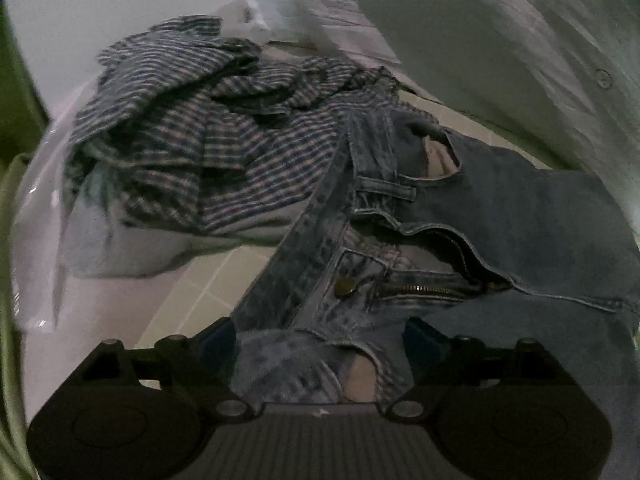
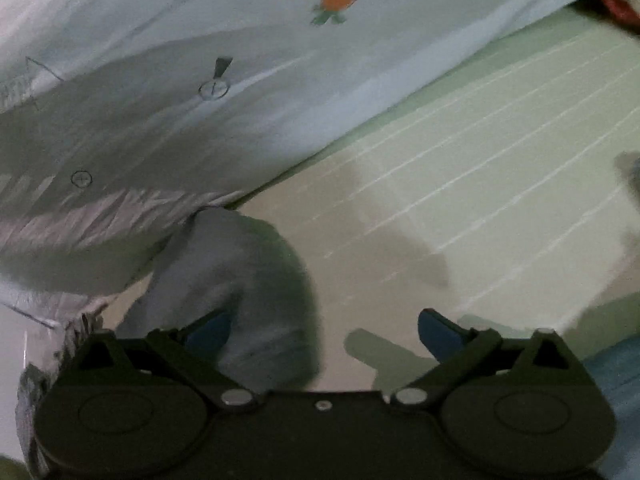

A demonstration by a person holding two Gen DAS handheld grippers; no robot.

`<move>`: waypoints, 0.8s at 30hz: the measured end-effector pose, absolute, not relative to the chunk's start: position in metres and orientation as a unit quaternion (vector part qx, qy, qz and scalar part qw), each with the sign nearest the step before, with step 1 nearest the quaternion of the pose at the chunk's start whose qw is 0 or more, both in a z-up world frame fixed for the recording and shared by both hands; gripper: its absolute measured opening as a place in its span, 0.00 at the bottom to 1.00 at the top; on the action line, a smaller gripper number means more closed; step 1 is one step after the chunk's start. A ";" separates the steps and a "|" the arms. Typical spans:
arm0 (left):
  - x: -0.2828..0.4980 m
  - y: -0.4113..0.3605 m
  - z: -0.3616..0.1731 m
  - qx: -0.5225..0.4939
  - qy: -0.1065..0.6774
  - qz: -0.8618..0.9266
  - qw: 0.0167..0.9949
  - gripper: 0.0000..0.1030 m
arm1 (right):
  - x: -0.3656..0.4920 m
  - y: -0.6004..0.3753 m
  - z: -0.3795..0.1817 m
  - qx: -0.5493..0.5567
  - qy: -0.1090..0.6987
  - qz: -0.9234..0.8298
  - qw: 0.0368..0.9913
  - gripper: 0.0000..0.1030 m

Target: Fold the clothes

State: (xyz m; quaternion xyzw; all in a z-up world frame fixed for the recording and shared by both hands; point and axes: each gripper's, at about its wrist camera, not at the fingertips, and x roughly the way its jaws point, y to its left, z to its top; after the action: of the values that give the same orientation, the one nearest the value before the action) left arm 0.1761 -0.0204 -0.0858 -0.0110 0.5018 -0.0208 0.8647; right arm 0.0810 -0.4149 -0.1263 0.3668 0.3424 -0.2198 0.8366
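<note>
In the left wrist view a pair of blue jeans [image 1: 500, 224] hangs in front of me, waistband, brass button [image 1: 345, 285] and open zipper facing the camera. My left gripper [image 1: 320, 344] has its blue fingers spread wide, with the jeans' waistband lying between them; I cannot tell if it grips the cloth. Behind the jeans lies a crumpled blue striped shirt [image 1: 192, 128] on a grey garment [image 1: 132, 240]. In the right wrist view my right gripper [image 2: 324, 336] is open and empty above a pale green striped sheet [image 2: 480, 184], beside a grey cloth [image 2: 240, 280].
A white quilt with a carrot print [image 2: 200, 80] lies across the upper left of the right wrist view and also shows in the left wrist view [image 1: 520, 60]. A tiled floor [image 1: 208, 280] shows under the clothes pile. A pale pink surface [image 1: 40, 200] holds the pile.
</note>
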 end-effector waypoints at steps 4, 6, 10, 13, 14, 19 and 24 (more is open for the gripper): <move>0.188 -0.013 -0.099 -0.010 0.507 -0.054 0.860 0.89 | 0.114 -0.394 -0.142 0.371 0.350 -0.233 0.828 0.93; 0.194 -0.009 -0.104 -0.015 0.509 -0.068 0.858 0.90 | 0.124 -0.388 -0.150 0.385 0.353 -0.239 0.818 0.92; 0.213 -0.004 -0.119 -0.014 0.525 -0.065 0.848 0.92 | 0.137 -0.377 -0.148 0.389 0.348 -0.254 0.814 0.65; 0.220 0.000 -0.121 -0.010 0.519 -0.064 0.852 0.92 | 0.148 -0.365 -0.136 0.371 0.349 -0.247 0.824 0.15; 0.221 0.002 -0.122 -0.016 0.518 -0.062 0.853 0.92 | 0.153 -0.353 -0.126 0.345 0.345 -0.235 0.841 0.14; 0.220 0.011 -0.124 -0.034 0.515 -0.049 0.855 0.93 | 0.180 -0.294 -0.075 0.207 0.319 -0.170 0.909 0.13; 0.214 0.011 -0.125 -0.030 0.514 -0.041 0.856 0.93 | 0.208 -0.211 -0.080 0.159 0.345 -0.044 0.924 0.13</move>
State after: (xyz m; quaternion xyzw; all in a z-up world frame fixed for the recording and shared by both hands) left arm 0.2142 0.0113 -0.1252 -0.0302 0.5145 -0.0411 0.8560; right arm 0.2076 -0.2112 -0.0803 0.1586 0.3448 -0.0436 0.9242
